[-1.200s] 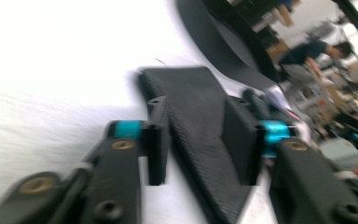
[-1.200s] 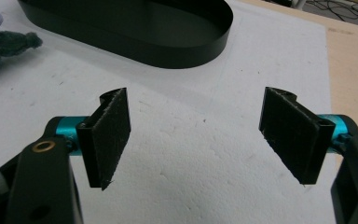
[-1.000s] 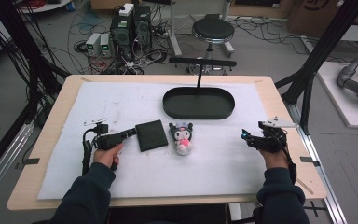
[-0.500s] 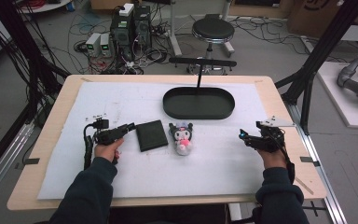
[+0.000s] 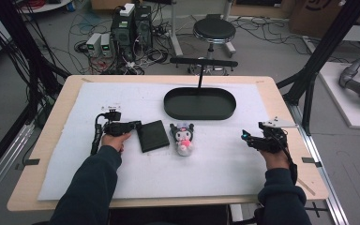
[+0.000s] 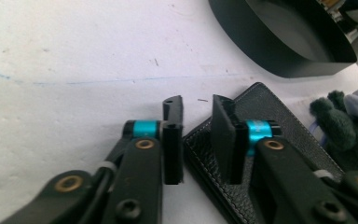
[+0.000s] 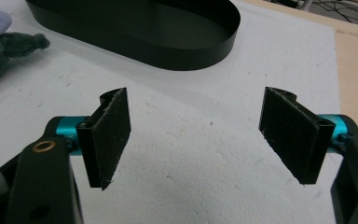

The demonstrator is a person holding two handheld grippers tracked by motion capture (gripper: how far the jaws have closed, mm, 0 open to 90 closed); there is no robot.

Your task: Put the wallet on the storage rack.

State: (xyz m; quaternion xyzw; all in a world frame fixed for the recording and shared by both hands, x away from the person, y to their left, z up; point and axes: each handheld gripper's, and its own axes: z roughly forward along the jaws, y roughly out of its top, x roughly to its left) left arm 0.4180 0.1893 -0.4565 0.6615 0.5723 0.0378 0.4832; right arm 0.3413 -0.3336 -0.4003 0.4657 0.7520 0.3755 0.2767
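A black leather wallet (image 5: 152, 136) lies flat on the white mat, left of a small dark plush toy (image 5: 183, 137) with a pink front. My left gripper (image 5: 136, 125) reaches the wallet's left edge. In the left gripper view its jaws (image 6: 198, 105) have just been closing and stand narrow: one is on the mat beside the wallet (image 6: 270, 112), the other over its top. A gap still shows between the pads. My right gripper (image 5: 244, 137) hovers at the mat's right side, open wide (image 7: 196, 135) with bare mat between its pads.
A black oval tray (image 5: 199, 115) with a T-shaped stand behind it sits at the mat's far middle, and its wall (image 7: 168, 51) is ahead of the right gripper. The plush toy (image 6: 349, 121) lies just beyond the wallet. The wooden table edge (image 5: 286, 108) borders the mat.
My left gripper has slid right up to the wallet's edge and its jaws have narrowed. The right gripper, wallet and plush toy have stayed put.
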